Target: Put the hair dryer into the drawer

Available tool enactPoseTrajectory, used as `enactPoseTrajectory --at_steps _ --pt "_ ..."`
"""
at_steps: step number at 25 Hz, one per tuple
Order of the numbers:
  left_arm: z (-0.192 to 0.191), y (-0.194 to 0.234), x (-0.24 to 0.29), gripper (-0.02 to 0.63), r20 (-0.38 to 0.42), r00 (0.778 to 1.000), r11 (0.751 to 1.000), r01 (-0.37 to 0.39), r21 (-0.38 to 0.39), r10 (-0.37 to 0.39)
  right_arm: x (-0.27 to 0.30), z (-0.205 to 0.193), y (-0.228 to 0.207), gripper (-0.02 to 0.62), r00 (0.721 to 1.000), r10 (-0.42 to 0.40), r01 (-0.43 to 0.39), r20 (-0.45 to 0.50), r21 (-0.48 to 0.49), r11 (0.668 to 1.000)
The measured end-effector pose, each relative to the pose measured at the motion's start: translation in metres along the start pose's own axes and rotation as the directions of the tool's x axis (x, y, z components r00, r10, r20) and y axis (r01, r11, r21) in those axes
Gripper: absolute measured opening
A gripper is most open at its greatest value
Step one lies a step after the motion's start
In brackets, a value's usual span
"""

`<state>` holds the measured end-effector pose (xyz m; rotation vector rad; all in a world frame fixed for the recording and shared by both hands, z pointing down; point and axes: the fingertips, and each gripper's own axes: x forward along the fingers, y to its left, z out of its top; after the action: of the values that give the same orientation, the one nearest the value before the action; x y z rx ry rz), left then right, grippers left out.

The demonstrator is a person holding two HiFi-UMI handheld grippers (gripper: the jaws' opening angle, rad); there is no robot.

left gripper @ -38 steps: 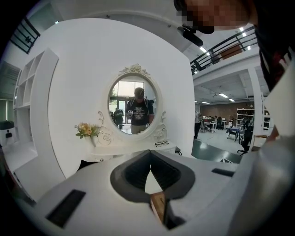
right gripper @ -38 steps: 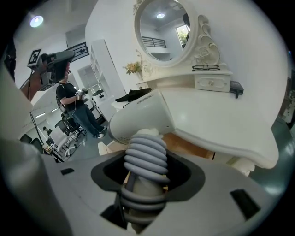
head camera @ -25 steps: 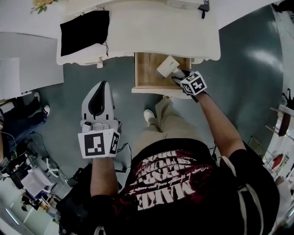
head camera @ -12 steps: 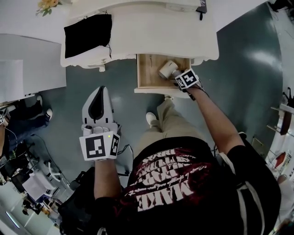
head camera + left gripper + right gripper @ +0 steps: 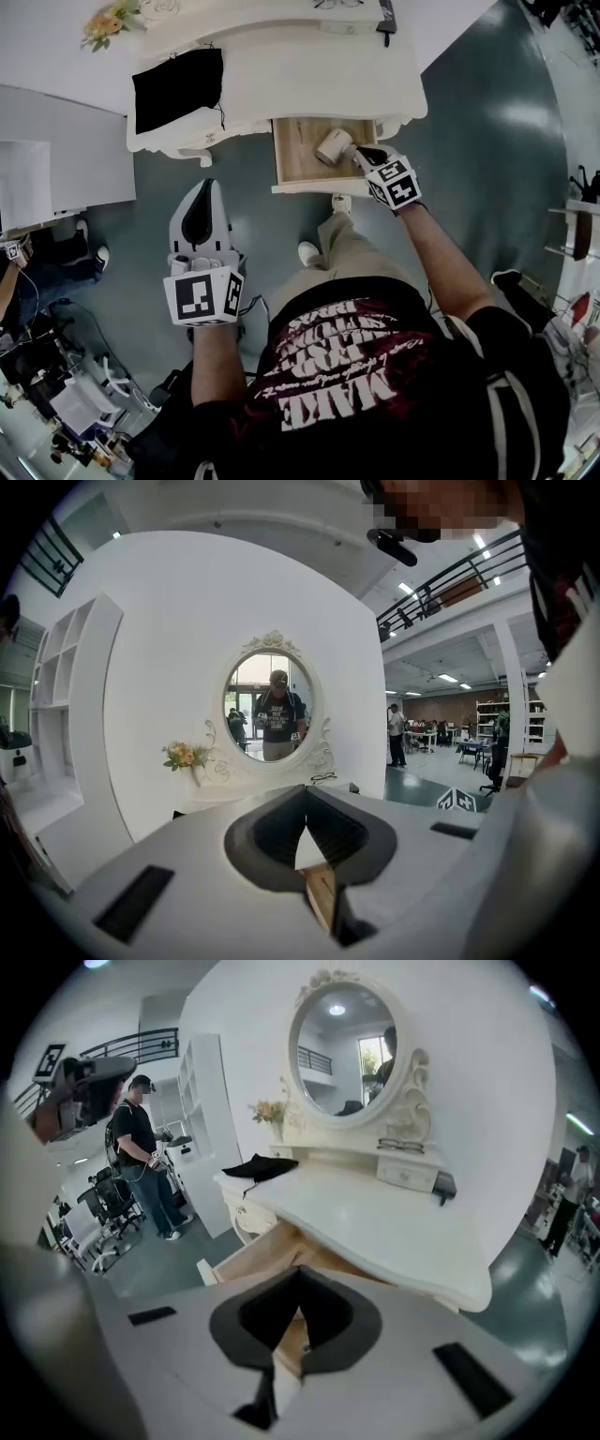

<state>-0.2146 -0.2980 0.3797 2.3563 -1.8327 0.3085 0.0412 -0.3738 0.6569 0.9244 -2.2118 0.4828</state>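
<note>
The white hair dryer [image 5: 330,147] lies inside the open wooden drawer [image 5: 292,155] under the vanity top. My right gripper [image 5: 366,156] hovers just to the right of it, at the drawer's right front corner. Its jaws are closing and their tips meet with nothing between them; the right gripper view shows the same for the right gripper [image 5: 300,1271], with the drawer [image 5: 251,1256] below it. My left gripper [image 5: 207,185] stays low at the left over the floor, shut and holding nothing. In its own view the left gripper [image 5: 305,789] faces the mirror.
The white vanity table [image 5: 309,66] carries a black cloth [image 5: 178,77], flowers [image 5: 111,21] and a dark item at its far edge. An oval mirror [image 5: 345,1042] stands on it. A white cabinet [image 5: 47,150] sits at the left. A person [image 5: 141,1152] stands farther off.
The right gripper lowered the hair dryer into the drawer, let go of it, then pulled back and shut empty. The left gripper rose a little.
</note>
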Motion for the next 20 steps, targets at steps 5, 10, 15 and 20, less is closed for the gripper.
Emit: enactPoseTrajectory --at_steps 5,10,15,20 --pt "0.008 -0.010 -0.013 0.005 0.038 0.999 1.000 0.030 0.007 -0.030 -0.042 0.025 0.009 0.005 0.991 -0.036 0.037 0.125 -0.003 0.999" --pt "0.016 -0.015 -0.029 0.005 0.071 0.996 0.999 0.046 0.003 -0.047 -0.086 0.050 0.022 0.005 0.973 -0.056 0.058 0.224 -0.005 0.998" --pt "0.017 -0.010 -0.046 0.005 0.070 0.997 1.000 0.024 0.011 -0.025 -0.130 0.078 0.036 0.005 0.948 -0.073 0.083 0.309 -0.017 0.996" --pt "0.027 -0.008 -0.064 0.005 0.092 0.995 0.999 0.029 0.015 -0.030 -0.173 0.102 0.055 0.005 0.920 -0.084 0.099 0.384 -0.017 0.995"
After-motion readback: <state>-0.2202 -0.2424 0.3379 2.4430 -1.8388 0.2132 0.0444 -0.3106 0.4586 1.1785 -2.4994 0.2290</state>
